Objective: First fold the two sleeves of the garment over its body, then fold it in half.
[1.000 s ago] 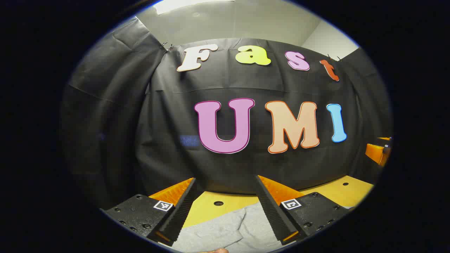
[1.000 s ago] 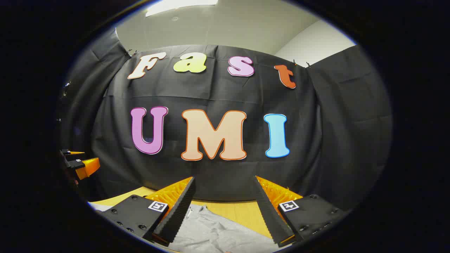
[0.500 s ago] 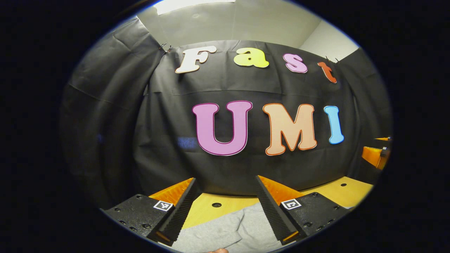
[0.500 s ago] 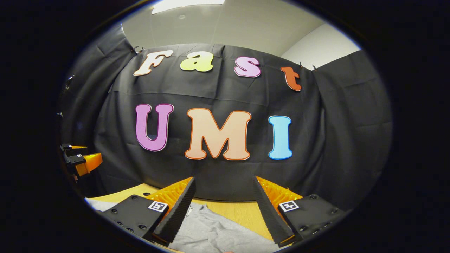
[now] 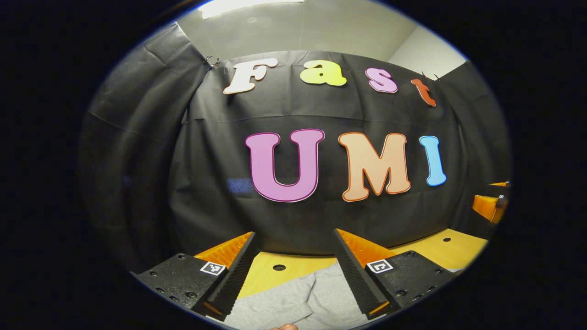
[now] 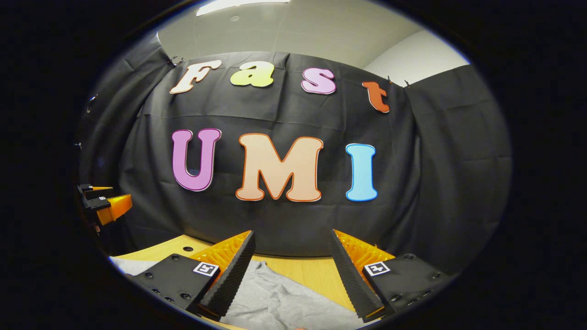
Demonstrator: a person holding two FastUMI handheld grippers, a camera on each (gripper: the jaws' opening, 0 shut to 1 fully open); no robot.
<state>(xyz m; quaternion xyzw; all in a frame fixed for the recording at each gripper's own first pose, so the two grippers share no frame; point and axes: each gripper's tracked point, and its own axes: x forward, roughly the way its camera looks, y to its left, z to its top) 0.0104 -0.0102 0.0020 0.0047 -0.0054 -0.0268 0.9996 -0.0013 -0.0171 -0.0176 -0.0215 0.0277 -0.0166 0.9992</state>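
So, quick rundown of where everything sits:

Left gripper (image 5: 293, 270): fingers spread wide apart, nothing between them, held up above the table and pointing toward the booth wall. It also turns up at the far left edge of the right gripper view (image 6: 103, 206), well away from the other one.

Right gripper (image 6: 291, 270): same deal, jaws wide apart and gripping nothing, hovering over the cloth. A bit of it peeks in at the far right edge of the left gripper view (image 5: 490, 206).

Garment (image 5: 298, 300): grey, lying flat on the table below both grippers. In the left gripper view you can see an overlapping edge of fabric running across it between the fingers. In the right gripper view (image 6: 279, 298) it looks a bit wrinkled, and its far edge stops short of the wall. Can't tell which part is a sleeve from here.

Table (image 5: 270, 277): yellowish wood top with a few round holes in it, bare strip between the garment and the wall.

Booth wall (image 6: 435, 183): black cloth hanging behind the table.
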